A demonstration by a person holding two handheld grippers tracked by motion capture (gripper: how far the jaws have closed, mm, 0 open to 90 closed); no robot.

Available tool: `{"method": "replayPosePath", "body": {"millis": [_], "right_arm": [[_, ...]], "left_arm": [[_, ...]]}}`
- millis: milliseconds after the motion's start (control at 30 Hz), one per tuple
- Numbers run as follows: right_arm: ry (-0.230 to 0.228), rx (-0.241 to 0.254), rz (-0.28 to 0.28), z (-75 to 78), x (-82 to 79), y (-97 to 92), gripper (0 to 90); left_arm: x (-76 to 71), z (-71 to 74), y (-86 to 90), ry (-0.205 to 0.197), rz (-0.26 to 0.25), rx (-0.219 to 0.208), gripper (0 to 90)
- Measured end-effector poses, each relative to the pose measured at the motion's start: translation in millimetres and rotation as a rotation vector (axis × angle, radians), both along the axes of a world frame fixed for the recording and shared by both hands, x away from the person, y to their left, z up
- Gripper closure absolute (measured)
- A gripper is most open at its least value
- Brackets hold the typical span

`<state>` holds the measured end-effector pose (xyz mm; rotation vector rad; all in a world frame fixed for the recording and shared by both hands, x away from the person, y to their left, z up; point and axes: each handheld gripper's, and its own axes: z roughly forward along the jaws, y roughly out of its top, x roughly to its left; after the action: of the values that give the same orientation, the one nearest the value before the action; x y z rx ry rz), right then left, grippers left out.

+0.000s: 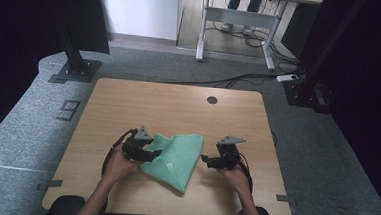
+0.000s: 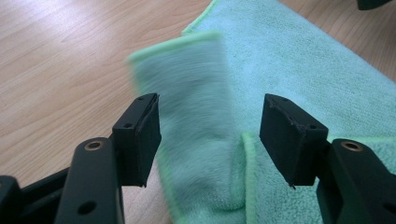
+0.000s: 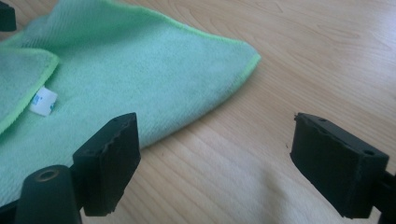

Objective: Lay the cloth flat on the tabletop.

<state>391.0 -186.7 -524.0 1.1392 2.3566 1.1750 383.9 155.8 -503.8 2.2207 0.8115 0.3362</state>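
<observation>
High view shows a soft green cloth (image 1: 176, 157) lying on the light wooden desk (image 1: 178, 107), near the front edge where the person sits. The cloth is partly folded, with one pointed corner toward the person. The left gripper (image 1: 151, 155) is at the left edge of the cloth, held in the person's left hand (image 1: 120, 164). The right gripper (image 1: 205, 160) is just beside the right edge of the cloth, held in the right hand (image 1: 234, 176), and it does not touch the cloth. Left gripper view looks down on the cloth from close by. Its two black fingers (image 2: 137, 137) stand apart, and a blurry flap of the cloth (image 2: 196, 107) sits in the gap between them. The fingers do not press on that flap, so they are open and hold nothing. The rest of the cloth spreads out flat behind the flap, with a bright green sewn edge around it. Right gripper view shows its two black fingers (image 3: 109, 161) wide apart over the bare wood of the desk, with nothing between them, so they are open too. The cloth (image 3: 130, 70) lies to the left in that view, and one finger is near its edge. A small white tag (image 3: 43, 101) sits on the cloth, next to a folded-over corner.
</observation>
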Motion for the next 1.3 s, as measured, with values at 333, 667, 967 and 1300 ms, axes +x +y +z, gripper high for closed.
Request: {"method": "replayPosePath", "body": {"millis": [333,667,967,1300], "right_arm": [[-0.009,-0.02,0.004,2.8,18.4,17.5,27.7],[-0.024,-0.055,-0.025,-3.0,36.0,14.5,40.4],[0.007,-0.053,-0.018,-10.1,49.1,24.9,45.2],[0.042,-0.076,0.036,-19.4,48.4,35.4,68.0]], "left_arm": [[4.5,-9.0,20.6,0.009,0.079,0.023,39.5],[7.0,-21.9,48.0,0.022,0.174,0.041,40.4],[8.9,-33.6,49.0,0.03,0.2,0.046,39.8],[5.8,-37.8,40.7,0.038,0.169,0.016,52.5]]}}
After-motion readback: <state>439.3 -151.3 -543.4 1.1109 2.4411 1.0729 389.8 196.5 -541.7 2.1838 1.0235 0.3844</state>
